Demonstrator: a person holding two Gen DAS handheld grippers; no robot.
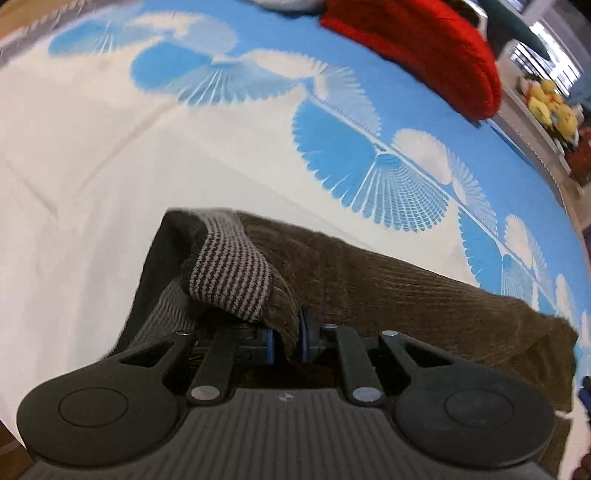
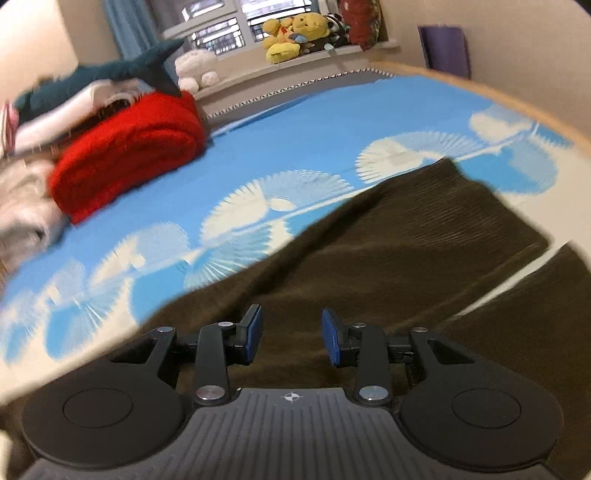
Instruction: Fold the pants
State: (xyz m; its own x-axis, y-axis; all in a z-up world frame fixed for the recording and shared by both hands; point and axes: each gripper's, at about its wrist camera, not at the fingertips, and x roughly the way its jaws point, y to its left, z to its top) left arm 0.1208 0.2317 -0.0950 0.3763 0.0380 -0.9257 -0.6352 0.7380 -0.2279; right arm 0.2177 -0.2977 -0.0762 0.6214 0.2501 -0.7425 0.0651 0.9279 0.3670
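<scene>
Jaws: left gripper (image 1: 287,341) clamped on the waistband edge of the brown corduroy pants (image 1: 388,288), striped lining turned out; right gripper (image 2: 291,338) jaws apart, nothing btwn them. Both angle down over the pants, which lie on the blue-and-white bedsheet (image 2: 295,147). 1 pair of pants, 1 red blanket (image 2: 125,155); no readable writing.

We count one pair of brown corduroy pants (image 2: 388,258) spread on one bed (image 2: 295,147), with two legs showing. One folded red blanket (image 2: 125,155) lies on the bed, with one teal plush shark (image 2: 110,70) near it. On the windowsill we see one white plush (image 2: 194,66) and a heap of yellow plush toys (image 2: 295,31) too bunched to count. There are two hand-held grippers: left (image 1: 287,341) and right (image 2: 291,338).
</scene>
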